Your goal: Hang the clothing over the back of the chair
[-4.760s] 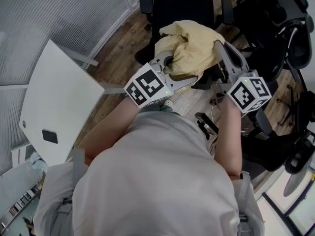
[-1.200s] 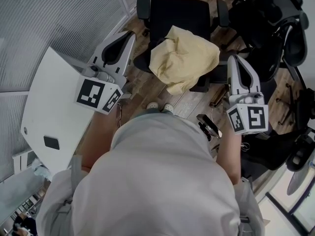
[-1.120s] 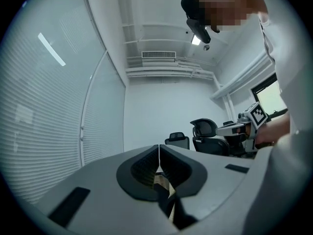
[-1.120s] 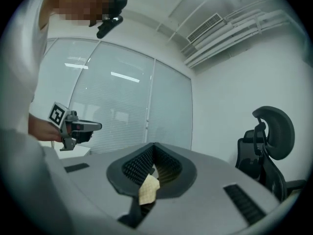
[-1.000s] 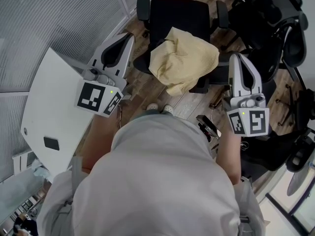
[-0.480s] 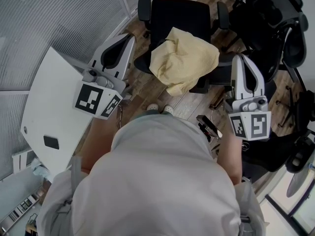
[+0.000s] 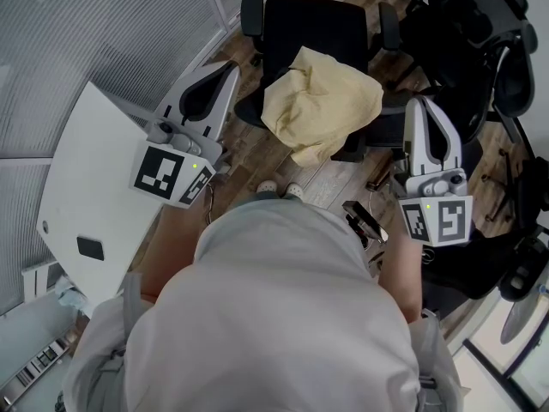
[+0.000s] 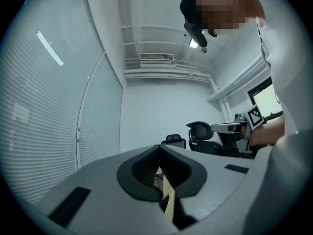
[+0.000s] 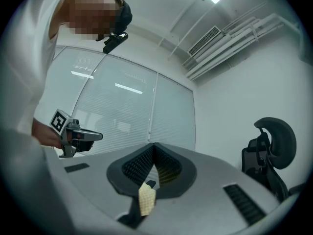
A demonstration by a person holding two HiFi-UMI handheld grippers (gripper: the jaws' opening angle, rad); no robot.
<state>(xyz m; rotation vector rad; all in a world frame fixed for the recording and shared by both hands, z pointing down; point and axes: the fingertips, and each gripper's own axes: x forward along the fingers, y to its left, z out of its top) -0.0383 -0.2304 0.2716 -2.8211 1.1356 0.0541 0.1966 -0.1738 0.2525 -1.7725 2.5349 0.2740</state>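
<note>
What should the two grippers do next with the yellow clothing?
Probably just draw back and rest. The yellow clothing already looks draped over the back of the chair, and the left gripper and right gripper are off to its sides, jaws closed, holding none of it.

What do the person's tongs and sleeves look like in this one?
The left tongs and right tongs are pale grey tapered shells, each with a dark oval recess. The left cube and right cube bear black-and-white square markers and a small green light. The person wears a light top; the forearms are bare.
</note>
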